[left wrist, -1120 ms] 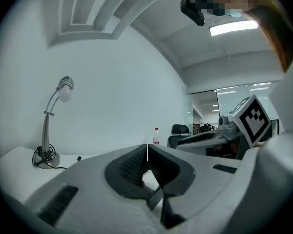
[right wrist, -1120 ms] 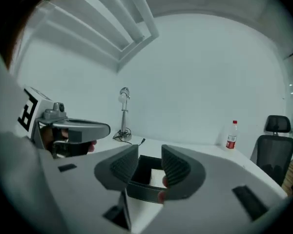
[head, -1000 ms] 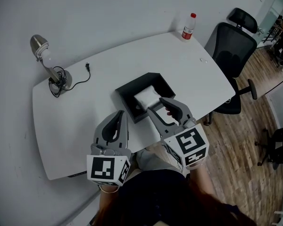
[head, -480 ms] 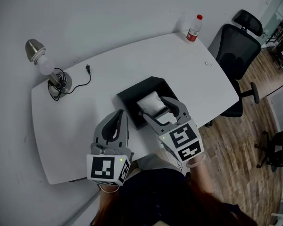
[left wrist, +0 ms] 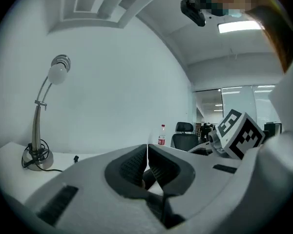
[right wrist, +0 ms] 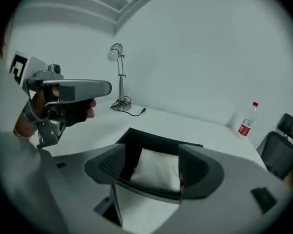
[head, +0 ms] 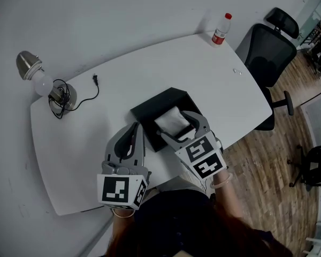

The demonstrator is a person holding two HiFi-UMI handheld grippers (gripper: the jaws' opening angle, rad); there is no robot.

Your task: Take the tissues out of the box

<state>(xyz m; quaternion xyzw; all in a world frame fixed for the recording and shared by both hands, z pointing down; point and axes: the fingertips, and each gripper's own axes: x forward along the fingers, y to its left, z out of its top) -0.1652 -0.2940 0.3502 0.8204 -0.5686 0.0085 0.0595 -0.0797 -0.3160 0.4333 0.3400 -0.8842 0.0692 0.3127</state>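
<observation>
Right tongs (right wrist: 151,165) opening, one tissue pack (head: 172,120) between them, one box (head: 148,110)

Plain white wall (head: 107,9) behind a white rounded tabletop (head: 75,154), silver desk lamp (head: 43,82) at its far left corner. Black mesh office chair (head: 267,63) just beside the right end, on brown wooden plank floor (head: 273,167). Lit rectangular ceiling panel (left wrist: 239,27) overhead.

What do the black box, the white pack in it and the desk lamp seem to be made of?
Box: matte black with stiff flat walls, probably card or plastic; unclear which.
Pack: soft white tissue, perhaps film-wrapped, given its pillowy, slightly creased surface.
Lamp: brushed metal, from the silvery sheen on shade and base.
</observation>
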